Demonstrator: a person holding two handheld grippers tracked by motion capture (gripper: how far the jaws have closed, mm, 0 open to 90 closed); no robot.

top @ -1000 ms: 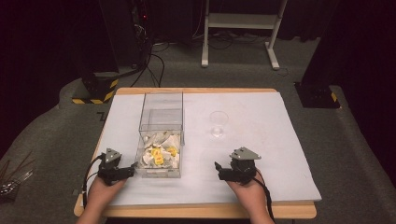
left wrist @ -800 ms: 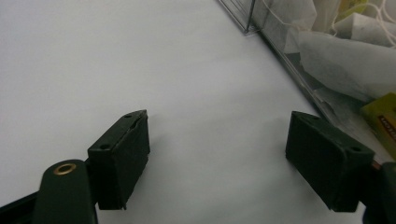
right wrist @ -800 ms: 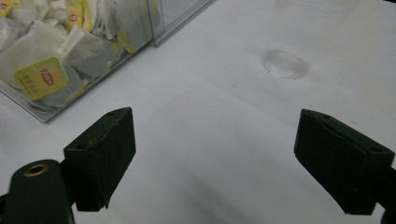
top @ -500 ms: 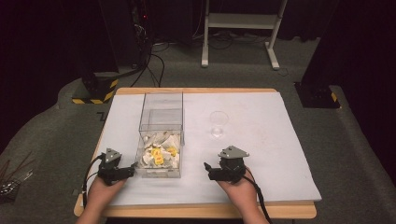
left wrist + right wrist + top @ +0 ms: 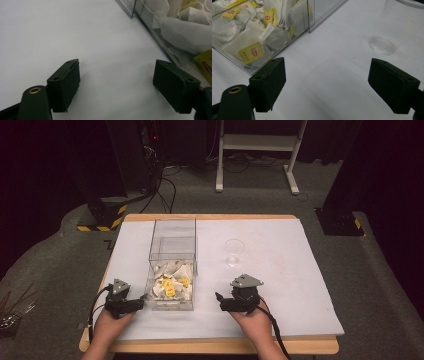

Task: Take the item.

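Observation:
A clear plastic box [image 5: 172,251] stands left of the table's middle, and several white and yellow tea bags [image 5: 170,285] lie in its near end. A clear plastic cup [image 5: 234,251] stands upright to its right. My left gripper [image 5: 140,304] rests on the sheet at the box's near left corner, open and holding nothing. In the left gripper view the left gripper [image 5: 117,85] has the box wall [image 5: 160,41] just to its right. My right gripper [image 5: 219,302] sits right of the box, also open. Ahead of the right gripper [image 5: 329,85] are tea bags [image 5: 252,42] on the left and the cup [image 5: 392,27] on the right.
A white sheet [image 5: 290,270] covers the wooden table [image 5: 220,346]. Behind the table are a black stand with yellow-striped base [image 5: 102,215], cables [image 5: 160,180] and a white frame [image 5: 260,145] on grey carpet. Bare sheet lies right of the cup.
My right gripper has slid left across the sheet toward the box. The left gripper has stayed where it was.

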